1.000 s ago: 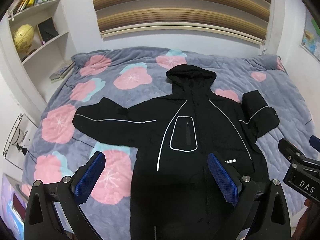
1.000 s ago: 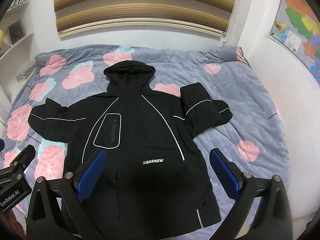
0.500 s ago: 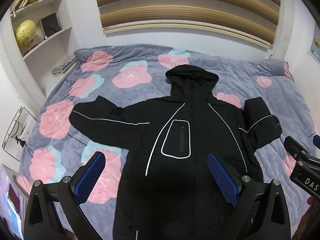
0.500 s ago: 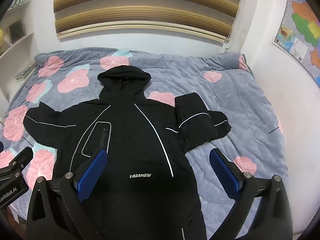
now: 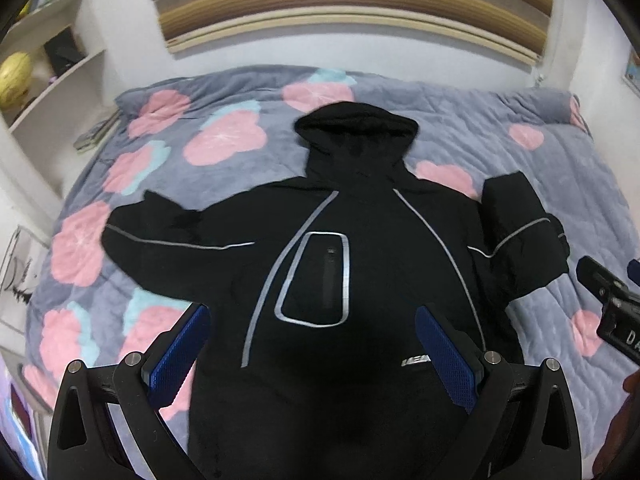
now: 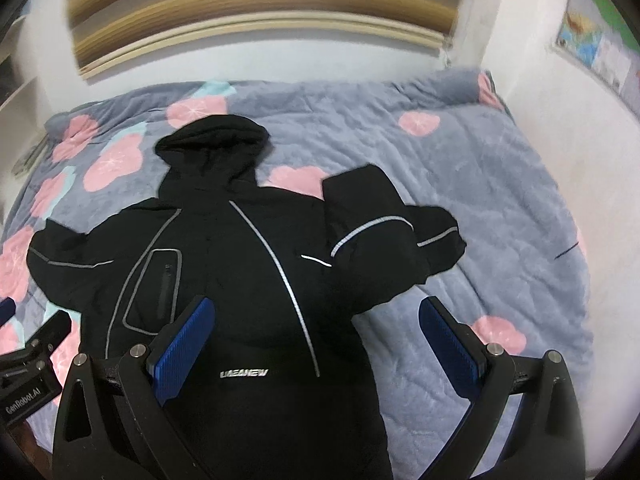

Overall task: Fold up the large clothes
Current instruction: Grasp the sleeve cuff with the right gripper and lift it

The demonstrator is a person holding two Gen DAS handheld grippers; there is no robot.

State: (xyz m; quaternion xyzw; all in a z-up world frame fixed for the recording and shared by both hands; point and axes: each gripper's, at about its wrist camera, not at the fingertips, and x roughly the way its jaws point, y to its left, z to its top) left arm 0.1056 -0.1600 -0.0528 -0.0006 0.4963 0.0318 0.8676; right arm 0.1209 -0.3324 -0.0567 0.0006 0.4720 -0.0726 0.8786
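Observation:
A black hooded jacket (image 5: pixel 360 264) with grey reflective stripes lies face up on the bed, hood toward the wall. Its left sleeve (image 5: pixel 160 240) is spread out flat. Its right sleeve (image 6: pixel 372 232) is bent back on itself beside the body. My left gripper (image 5: pixel 312 352) is open and empty, held above the jacket's lower chest. My right gripper (image 6: pixel 316 344) is open and empty above the jacket's lower right side (image 6: pixel 248 340). The other gripper's body shows at the edge of each view.
The bed has a grey quilt (image 5: pixel 560 168) with pink and teal flowers. White shelves (image 5: pixel 52 80) with a yellow globe stand at the left. A wall with striped blinds (image 5: pixel 340 4) is behind the bed. A map (image 6: pixel 600 48) hangs on the right wall.
Both grippers have moved forward and lower toward the jacket, which looms larger. The jaws stay open. The jacket has not moved.

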